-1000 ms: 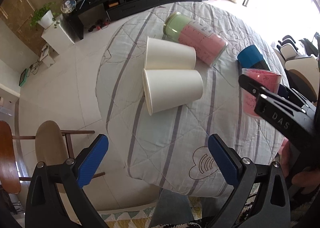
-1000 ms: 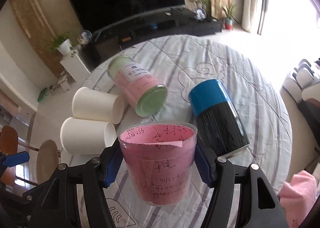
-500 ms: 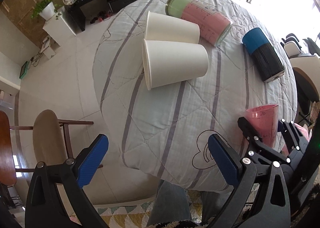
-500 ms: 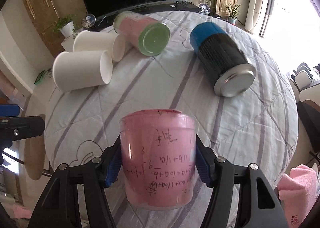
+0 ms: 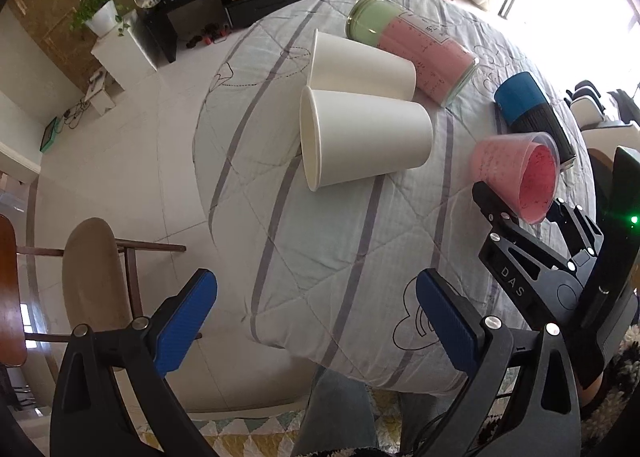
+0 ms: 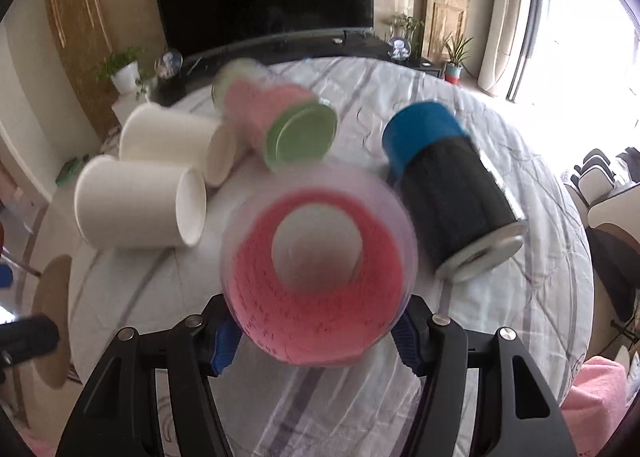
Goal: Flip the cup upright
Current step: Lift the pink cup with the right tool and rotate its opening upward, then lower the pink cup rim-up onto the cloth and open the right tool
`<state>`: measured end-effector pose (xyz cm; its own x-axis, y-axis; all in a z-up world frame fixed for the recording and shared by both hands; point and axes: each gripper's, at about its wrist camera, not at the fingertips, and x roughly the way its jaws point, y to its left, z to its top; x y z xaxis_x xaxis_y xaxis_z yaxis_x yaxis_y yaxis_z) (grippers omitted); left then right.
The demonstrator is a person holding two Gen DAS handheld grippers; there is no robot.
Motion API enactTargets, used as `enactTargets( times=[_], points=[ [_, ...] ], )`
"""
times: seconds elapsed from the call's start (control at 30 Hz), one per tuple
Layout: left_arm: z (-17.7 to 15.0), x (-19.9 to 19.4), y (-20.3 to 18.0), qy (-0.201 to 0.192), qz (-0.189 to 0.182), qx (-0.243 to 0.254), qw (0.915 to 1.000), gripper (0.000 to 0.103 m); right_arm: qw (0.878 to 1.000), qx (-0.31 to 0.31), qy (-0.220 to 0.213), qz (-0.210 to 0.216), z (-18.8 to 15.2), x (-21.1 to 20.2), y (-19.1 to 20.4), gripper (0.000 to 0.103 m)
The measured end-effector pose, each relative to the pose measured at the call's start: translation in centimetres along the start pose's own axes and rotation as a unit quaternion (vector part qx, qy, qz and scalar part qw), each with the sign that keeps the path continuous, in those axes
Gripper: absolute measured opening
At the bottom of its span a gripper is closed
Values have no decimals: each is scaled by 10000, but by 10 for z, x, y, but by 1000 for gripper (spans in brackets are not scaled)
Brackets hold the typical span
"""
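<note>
My right gripper (image 6: 316, 333) is shut on a clear cup lined with pink paper (image 6: 320, 277). The cup is tilted so its open mouth faces the right wrist camera, and it is blurred there. In the left wrist view the same cup (image 5: 516, 173) hangs above the table's right side, mouth toward the lower right, with the right gripper (image 5: 520, 217) clamped on it. My left gripper (image 5: 316, 321) is open and empty above the table's near edge. Two white paper cups (image 5: 364, 137) (image 5: 360, 65) lie on their sides at mid table.
A round table with a striped grey quilted cloth (image 5: 328, 257) holds a pink jar with a green lid (image 5: 412, 45) and a blue-topped black can (image 5: 532, 117), both lying down. A wooden chair (image 5: 96, 277) stands at the left. A pink cloth (image 6: 596, 397) lies at the near right.
The right gripper has lifted the pink cup and rotated it, from bottom-up to tilted with its mouth toward the camera. The left gripper has stayed open and shifted only slightly.
</note>
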<state>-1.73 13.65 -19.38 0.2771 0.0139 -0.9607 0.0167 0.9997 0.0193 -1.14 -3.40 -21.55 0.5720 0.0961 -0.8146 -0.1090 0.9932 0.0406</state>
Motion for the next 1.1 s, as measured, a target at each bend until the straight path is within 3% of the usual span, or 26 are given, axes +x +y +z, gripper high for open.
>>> enactTargets(
  times=[0.6, 0.73, 0.77, 0.87, 0.93, 1.1],
  points=[
    [14, -6, 0, -71, -65, -45, 9999, 101, 9996, -183, 199, -43, 18, -19, 0, 60],
    [13, -6, -3, -55, -63, 9, 10000, 101, 9996, -101, 229, -93, 36, -22, -4, 62],
    [13, -5, -3, -33, -62, 0, 10000, 101, 9993, -94, 304, -185, 43, -19, -5, 68],
    [15, -1, -3, 40, -55, -41, 10000, 101, 9989, 8, 468, -73, 66, -4, -10, 70],
    [16, 0, -2, 60, -50, -77, 9999, 101, 9959, -17, 890, -133, 78, 16, -13, 70],
    [22, 3, 3, 87, -24, -235, 9997, 101, 9837, 137, 1777, 231, 90, 55, -22, 69]
  ],
)
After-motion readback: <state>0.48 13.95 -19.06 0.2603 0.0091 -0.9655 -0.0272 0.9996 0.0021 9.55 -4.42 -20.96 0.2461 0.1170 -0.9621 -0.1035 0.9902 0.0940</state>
